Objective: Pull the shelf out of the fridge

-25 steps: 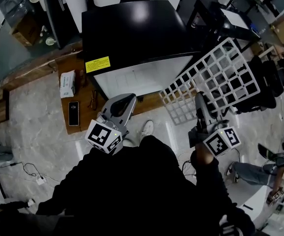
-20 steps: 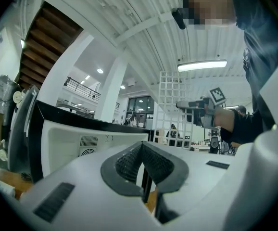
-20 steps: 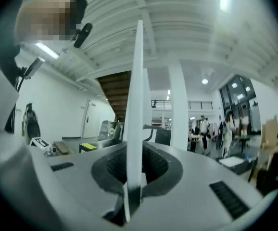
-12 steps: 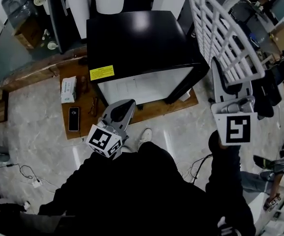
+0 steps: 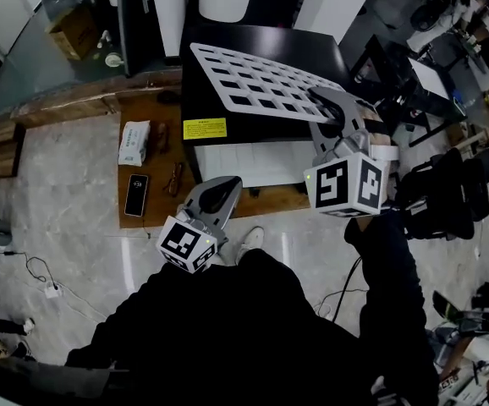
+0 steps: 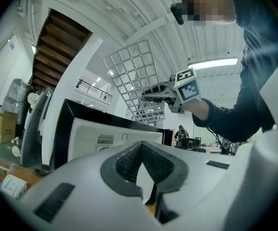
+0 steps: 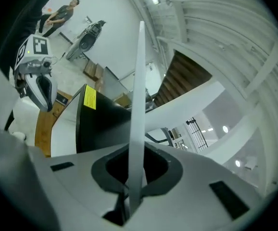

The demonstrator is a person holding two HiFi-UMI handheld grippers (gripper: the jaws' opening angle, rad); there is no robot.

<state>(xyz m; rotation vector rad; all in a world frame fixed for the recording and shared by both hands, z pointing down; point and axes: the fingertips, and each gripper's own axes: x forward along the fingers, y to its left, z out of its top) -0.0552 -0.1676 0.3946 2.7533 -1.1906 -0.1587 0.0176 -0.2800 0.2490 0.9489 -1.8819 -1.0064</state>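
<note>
The white grid shelf (image 5: 261, 87) is out of the fridge and hangs nearly flat over the black fridge (image 5: 195, 104), whose white door (image 5: 244, 161) is closed. My right gripper (image 5: 325, 108) is shut on the shelf's near right edge. In the right gripper view the shelf (image 7: 138, 105) runs edge-on up from between the jaws. My left gripper (image 5: 219, 194) hangs low in front of the fridge, shut and empty. In the left gripper view the shelf (image 6: 134, 76) shows high above the fridge (image 6: 95, 134).
The fridge stands on a wooden board (image 5: 147, 218) that also carries a tissue pack (image 5: 134, 142), a phone (image 5: 136, 194) and glasses (image 5: 175, 178). A shoe (image 5: 251, 239) is on the marble floor in front. Black chairs and desks (image 5: 431, 193) crowd the right side.
My right gripper has swung the shelf from the fridge's right side, up and over to the left, so that it now lies flat above the fridge top. The left gripper has hardly moved.
</note>
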